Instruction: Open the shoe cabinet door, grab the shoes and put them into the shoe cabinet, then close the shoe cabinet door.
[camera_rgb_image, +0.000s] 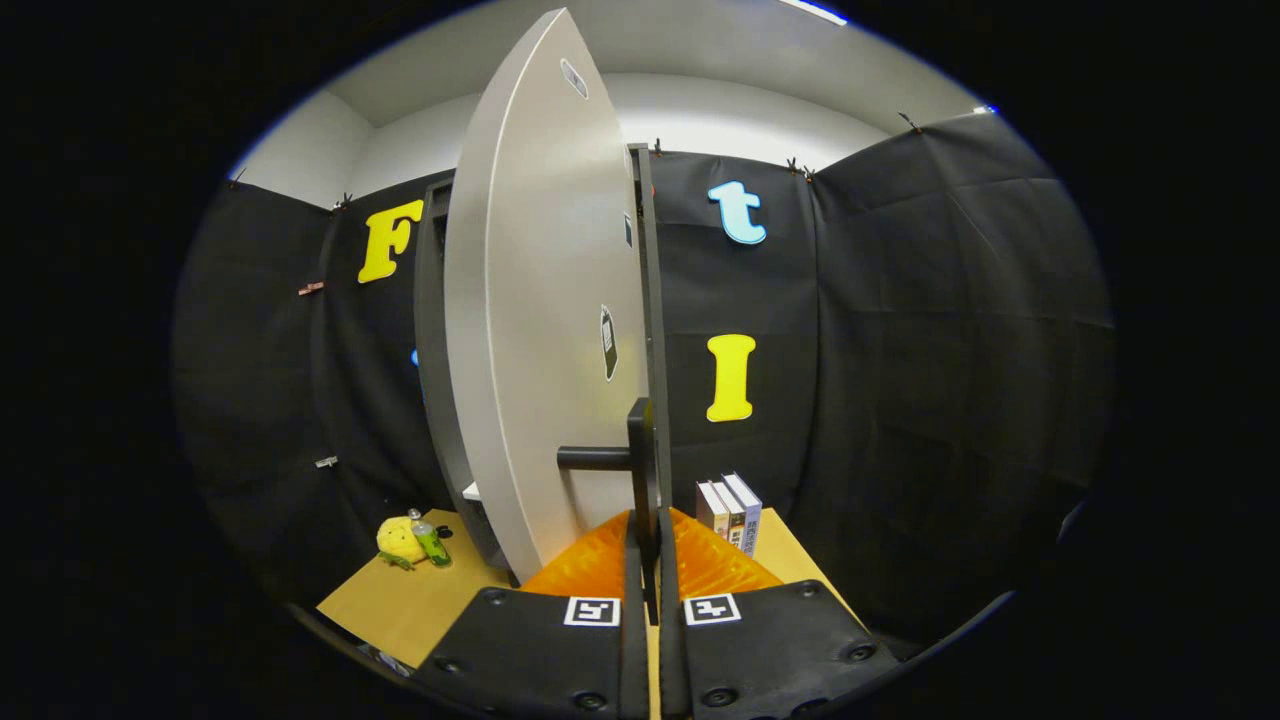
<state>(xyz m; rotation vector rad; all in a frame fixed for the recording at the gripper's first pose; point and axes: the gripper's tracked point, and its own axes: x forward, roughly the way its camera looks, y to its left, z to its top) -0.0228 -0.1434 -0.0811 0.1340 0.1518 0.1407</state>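
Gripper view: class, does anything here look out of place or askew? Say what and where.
Nothing looks damaged or spilled. The cabinet door stands ajar, as the task needs, with the gripper shut on its handle. A yellow plush toy and small bottle lie on the table, left of the cabinet: odd beside shoes.

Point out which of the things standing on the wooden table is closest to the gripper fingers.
The row of upright books, just beyond the gripper and beside the cabinet door. The yellow plush toy and small bottle sit farther off, past the door's other side.
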